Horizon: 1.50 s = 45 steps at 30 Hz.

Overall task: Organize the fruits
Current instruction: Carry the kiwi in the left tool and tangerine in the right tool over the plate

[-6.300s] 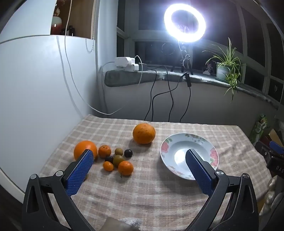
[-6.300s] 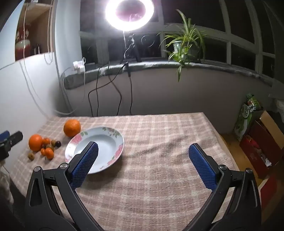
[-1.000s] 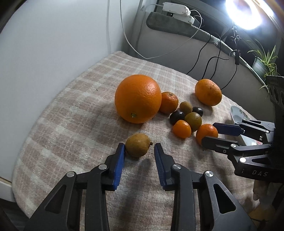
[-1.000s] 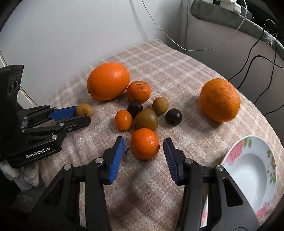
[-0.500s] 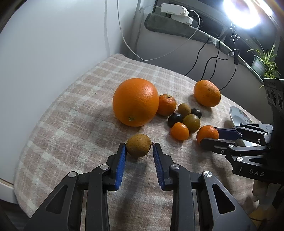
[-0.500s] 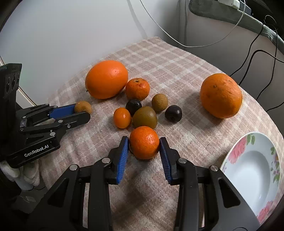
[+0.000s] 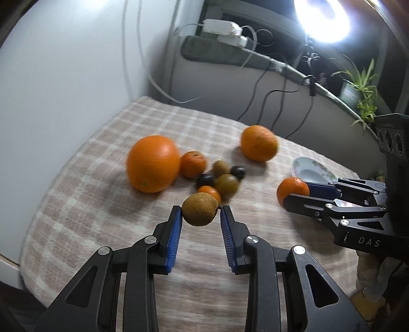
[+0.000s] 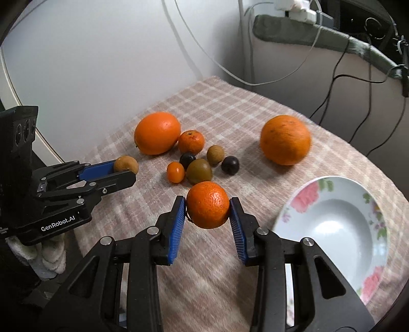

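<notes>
My left gripper (image 7: 201,210) is shut on a small brown round fruit (image 7: 200,209), lifted off the checked cloth. My right gripper (image 8: 207,208) is shut on a small mandarin (image 8: 207,204), also raised; the same mandarin (image 7: 292,192) shows at the right of the left wrist view. On the cloth lie a large orange (image 8: 157,132), a second large orange (image 8: 285,139), a mandarin (image 8: 191,141), a tiny orange fruit (image 8: 175,172), a greenish fruit (image 8: 199,171), a brown fruit (image 8: 215,154) and two dark fruits (image 8: 230,165). A white flowered plate (image 8: 329,227) sits at the right.
A white wall (image 8: 102,51) runs close behind the table's left side. Cables (image 8: 340,76) hang from a padded ledge (image 8: 306,33) at the back. A ring light (image 7: 320,20) and a potted plant (image 7: 358,84) stand beyond. The left gripper's body (image 8: 51,199) fills the left of the right wrist view.
Both grippers closed on their fruits: the left on the brown fruit, the right on the mandarin. In the last half second both lifted them off the cloth and drew back.
</notes>
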Motion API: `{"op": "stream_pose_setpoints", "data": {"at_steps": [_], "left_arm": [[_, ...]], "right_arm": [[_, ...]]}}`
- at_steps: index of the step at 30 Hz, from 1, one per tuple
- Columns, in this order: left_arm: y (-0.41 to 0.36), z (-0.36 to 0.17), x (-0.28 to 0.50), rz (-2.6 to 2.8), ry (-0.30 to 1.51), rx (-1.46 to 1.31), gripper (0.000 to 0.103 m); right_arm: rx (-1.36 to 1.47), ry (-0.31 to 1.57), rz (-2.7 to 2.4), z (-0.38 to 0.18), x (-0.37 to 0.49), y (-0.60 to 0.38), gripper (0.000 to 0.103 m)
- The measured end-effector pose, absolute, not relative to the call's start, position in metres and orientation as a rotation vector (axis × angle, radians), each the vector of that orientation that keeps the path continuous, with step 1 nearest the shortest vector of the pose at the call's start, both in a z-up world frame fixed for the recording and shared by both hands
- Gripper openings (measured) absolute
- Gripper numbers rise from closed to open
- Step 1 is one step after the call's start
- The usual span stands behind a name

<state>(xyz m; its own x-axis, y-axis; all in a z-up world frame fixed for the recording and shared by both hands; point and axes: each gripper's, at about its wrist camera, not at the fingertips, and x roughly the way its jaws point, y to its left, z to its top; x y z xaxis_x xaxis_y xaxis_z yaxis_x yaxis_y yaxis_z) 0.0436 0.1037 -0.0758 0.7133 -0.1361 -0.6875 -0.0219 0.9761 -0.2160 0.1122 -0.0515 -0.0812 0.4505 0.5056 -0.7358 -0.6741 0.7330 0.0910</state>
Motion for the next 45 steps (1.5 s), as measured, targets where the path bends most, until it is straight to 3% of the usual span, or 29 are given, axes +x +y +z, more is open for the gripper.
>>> {"op": "stream_pose_setpoints", "data": {"at_steps": [10, 26, 45], "left_arm": [[0.054, -0.062, 0.043, -0.179, 0.753, -0.189, 0.029], [-0.039, -0.064, 0.056, -0.355, 0.78, -0.084, 0.029], [-0.065, -0.076, 0.066, -0.357, 0.825, -0.053, 0.029]], "right_arm": [[-0.185, 0.781, 0.648, -0.065, 0.096, -0.108, 0.037], [-0.141, 0.809, 0.491, -0.085, 0.088, -0.189, 0.037], [-0.16, 0.825, 0.44, -0.099, 0.09, -0.209, 0.037]]}}
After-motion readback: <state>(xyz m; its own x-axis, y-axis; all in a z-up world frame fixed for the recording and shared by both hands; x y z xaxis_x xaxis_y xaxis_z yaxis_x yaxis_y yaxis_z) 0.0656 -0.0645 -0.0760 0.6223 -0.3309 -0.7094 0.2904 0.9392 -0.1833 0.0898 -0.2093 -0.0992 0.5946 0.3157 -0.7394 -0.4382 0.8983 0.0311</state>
